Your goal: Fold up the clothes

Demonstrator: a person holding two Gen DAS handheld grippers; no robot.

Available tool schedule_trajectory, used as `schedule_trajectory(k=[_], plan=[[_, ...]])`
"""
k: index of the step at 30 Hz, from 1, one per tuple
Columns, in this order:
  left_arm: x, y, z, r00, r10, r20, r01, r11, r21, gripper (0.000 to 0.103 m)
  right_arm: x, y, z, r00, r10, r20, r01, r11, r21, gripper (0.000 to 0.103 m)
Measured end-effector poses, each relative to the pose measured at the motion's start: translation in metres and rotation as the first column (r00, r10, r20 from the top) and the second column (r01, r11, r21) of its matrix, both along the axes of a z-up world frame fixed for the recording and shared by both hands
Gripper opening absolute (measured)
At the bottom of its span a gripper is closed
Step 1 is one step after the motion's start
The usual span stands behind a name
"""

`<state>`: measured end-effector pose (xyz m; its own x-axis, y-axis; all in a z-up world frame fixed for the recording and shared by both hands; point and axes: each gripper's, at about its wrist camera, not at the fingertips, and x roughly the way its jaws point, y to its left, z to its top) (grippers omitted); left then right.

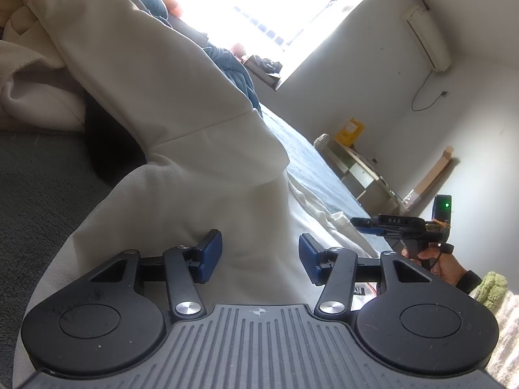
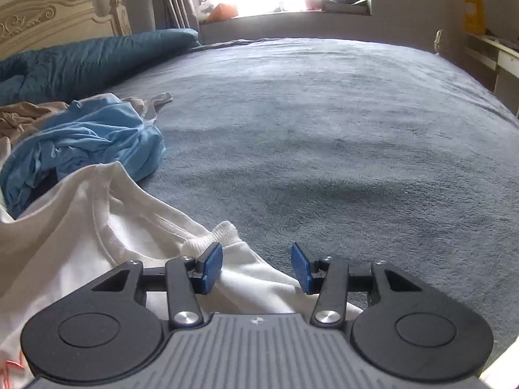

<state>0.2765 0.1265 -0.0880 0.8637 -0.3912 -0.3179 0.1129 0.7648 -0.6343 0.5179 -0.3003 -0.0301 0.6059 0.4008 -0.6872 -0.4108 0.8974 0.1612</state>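
Observation:
A cream sweatshirt (image 1: pixel 181 123) lies heaped on the grey-blue bed (image 1: pixel 311 159); one sleeve with a ribbed cuff runs down toward my left gripper (image 1: pixel 260 257), which is open over the fabric and holds nothing. In the right wrist view a white garment (image 2: pixel 97 227) with a ribbed collar lies at the bed's near left. My right gripper (image 2: pixel 257 267) is open just above its edge, empty. The right gripper also shows in the left wrist view (image 1: pixel 363 223), held by a hand low on the right.
A crumpled light-blue garment (image 2: pixel 84 142) and a beige one (image 2: pixel 19 116) lie at the left. A teal duvet (image 2: pixel 81 58) is bunched by the carved headboard (image 2: pixel 48 19). The blanket (image 2: pixel 324 129) spreads ahead. A shelf unit (image 1: pixel 356 168) stands beside the bed under the window.

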Motion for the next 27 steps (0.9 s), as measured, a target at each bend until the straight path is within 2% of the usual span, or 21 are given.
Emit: schedule_trajectory(k=[3, 6, 10, 12, 14, 16, 18, 20, 22, 24, 26, 27], plan=[[0.0, 0.0, 0.0, 1.0, -0.002, -0.001, 0.002, 1.0, -0.002, 0.053, 0.001, 0.007, -0.002, 0.999, 0.036, -0.011, -0.036, 0.999, -0.005, 0.05], [0.001, 0.0, 0.0, 1.0, -0.002, -0.001, 0.002, 1.0, -0.002, 0.053, 0.002, 0.012, -0.004, 0.998, 0.058, -0.02, -0.057, 0.998, 0.03, 0.05], [0.001, 0.0, -0.001, 1.0, -0.003, -0.001, 0.003, 1.0, -0.004, 0.053, 0.007, 0.02, -0.009, 0.998, 0.039, -0.039, -0.037, 0.998, 0.047, 0.046], [0.001, 0.0, -0.001, 1.0, -0.003, -0.001, 0.003, 1.0, -0.007, 0.053, 0.009, 0.025, -0.013, 0.999, 0.017, -0.047, -0.016, 1.0, 0.023, 0.034], [0.001, 0.0, -0.001, 1.0, -0.003, -0.001, 0.003, 1.0, -0.009, 0.053, 0.006, 0.033, -0.013, 1.0, 0.012, -0.015, -0.012, 1.0, -0.026, 0.011], [0.002, 0.0, -0.001, 1.0, -0.003, -0.001, 0.003, 1.0, -0.009, 0.053, -0.002, 0.039, -0.007, 0.997, 0.008, 0.072, -0.003, 0.998, -0.07, 0.009], [0.002, 0.0, -0.001, 1.0, -0.003, -0.001, 0.003, 1.0, -0.011, 0.053, -0.009, 0.042, -0.003, 0.985, -0.031, 0.169, 0.052, 0.992, -0.118, 0.009], [0.002, 0.001, -0.001, 1.0, -0.003, -0.001, 0.003, 1.0, -0.011, 0.053, -0.01, 0.048, -0.008, 0.979, -0.051, 0.2, 0.086, 0.981, -0.172, 0.009], [0.002, 0.001, -0.001, 1.0, -0.004, -0.002, 0.003, 1.0, -0.012, 0.053, -0.007, 0.047, -0.013, 0.987, -0.055, 0.151, 0.077, 0.986, -0.146, 0.013], [0.002, 0.002, -0.001, 1.0, -0.004, -0.002, 0.004, 1.0, -0.012, 0.053, -0.003, 0.039, -0.007, 0.986, -0.097, 0.133, 0.108, 0.992, -0.073, 0.017], [0.002, 0.002, -0.001, 1.0, -0.004, -0.002, 0.004, 1.0, -0.012, 0.053, 0.001, 0.032, -0.002, 0.985, -0.136, 0.11, 0.138, 0.99, -0.007, 0.031], [0.002, 0.002, -0.001, 1.0, -0.004, -0.002, 0.004, 1.0, -0.012, 0.053, 0.006, 0.034, -0.003, 0.986, -0.145, 0.085, 0.146, 0.989, -0.007, 0.036]])
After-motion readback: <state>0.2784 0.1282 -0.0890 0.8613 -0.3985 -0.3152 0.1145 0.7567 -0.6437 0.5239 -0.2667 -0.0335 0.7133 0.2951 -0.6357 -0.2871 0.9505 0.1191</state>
